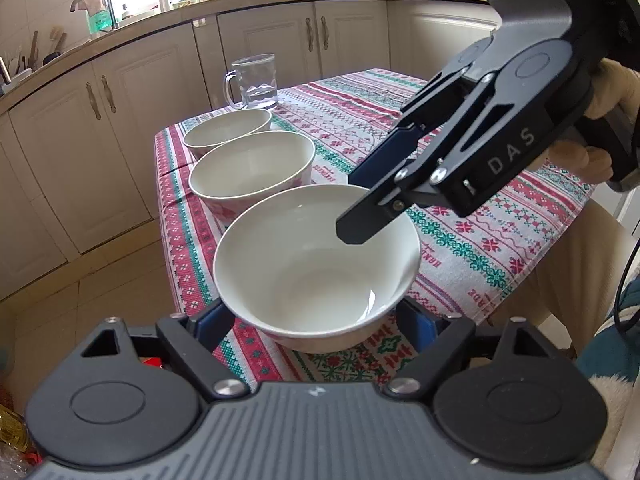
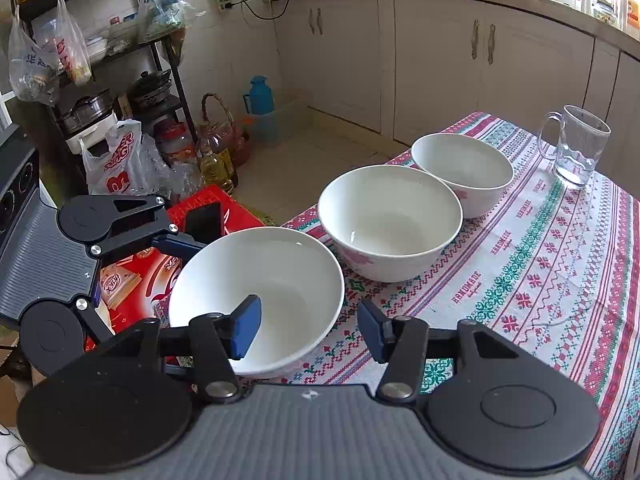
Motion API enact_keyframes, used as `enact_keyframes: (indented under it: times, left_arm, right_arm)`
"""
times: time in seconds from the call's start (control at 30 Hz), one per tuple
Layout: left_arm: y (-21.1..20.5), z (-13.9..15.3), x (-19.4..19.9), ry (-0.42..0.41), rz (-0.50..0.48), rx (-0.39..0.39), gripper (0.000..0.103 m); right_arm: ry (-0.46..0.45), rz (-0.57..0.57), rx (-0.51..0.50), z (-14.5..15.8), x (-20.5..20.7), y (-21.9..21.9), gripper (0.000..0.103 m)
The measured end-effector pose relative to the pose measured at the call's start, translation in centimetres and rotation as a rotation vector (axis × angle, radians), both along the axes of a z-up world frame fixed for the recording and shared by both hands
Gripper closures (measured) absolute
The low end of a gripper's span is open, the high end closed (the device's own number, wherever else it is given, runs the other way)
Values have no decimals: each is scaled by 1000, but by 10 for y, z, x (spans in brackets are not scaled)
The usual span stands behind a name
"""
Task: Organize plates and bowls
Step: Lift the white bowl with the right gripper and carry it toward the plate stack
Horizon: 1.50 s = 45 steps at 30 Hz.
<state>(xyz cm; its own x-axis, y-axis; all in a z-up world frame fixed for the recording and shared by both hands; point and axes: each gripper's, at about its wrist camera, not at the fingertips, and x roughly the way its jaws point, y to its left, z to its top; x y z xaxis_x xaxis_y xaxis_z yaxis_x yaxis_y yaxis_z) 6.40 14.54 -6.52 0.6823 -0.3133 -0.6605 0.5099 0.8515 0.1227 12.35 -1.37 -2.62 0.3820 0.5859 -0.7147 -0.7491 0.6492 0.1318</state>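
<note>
Cream kitchen cabinets (image 1: 132, 92) stand behind the table (image 1: 500, 220), which wears a red, green and white patterned cloth. Three white bowls run in a row along its edge. The near bowl (image 1: 312, 264) sits at the near corner, the middle bowl (image 1: 252, 168) just beyond it, and the far bowl (image 1: 226, 126) just beside a glass mug (image 1: 256, 80). The left claw (image 1: 316, 320) flanks the near bowl, blue pads (image 1: 216, 320) close against its sides; whether they press I cannot tell. The right claw (image 2: 310, 328) is spread astride that bowl's right rim, one pad inside, one outside, neither touching.
</note>
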Motion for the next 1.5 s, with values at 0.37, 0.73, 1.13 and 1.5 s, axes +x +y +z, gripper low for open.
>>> enact_keyframes:
  times: [0.37, 0.73, 1.13, 1.5]
  left_arm:
    - [1, 1, 1, 0, -8, -1, 16]
    - [-8, 4, 2, 8, -25, 16, 16]
    - [-44, 19, 6, -6, -115, 16, 16]
    - [-83, 19, 23, -4, -210, 16, 16]
  right_arm:
    - [50, 11, 30, -8, 5, 1, 51]
    - [49, -6, 42, -5, 1, -7, 51]
    - [19, -89, 62, 6, -9, -49, 51]
    - [-7, -183, 53, 10, -13, -92, 50]
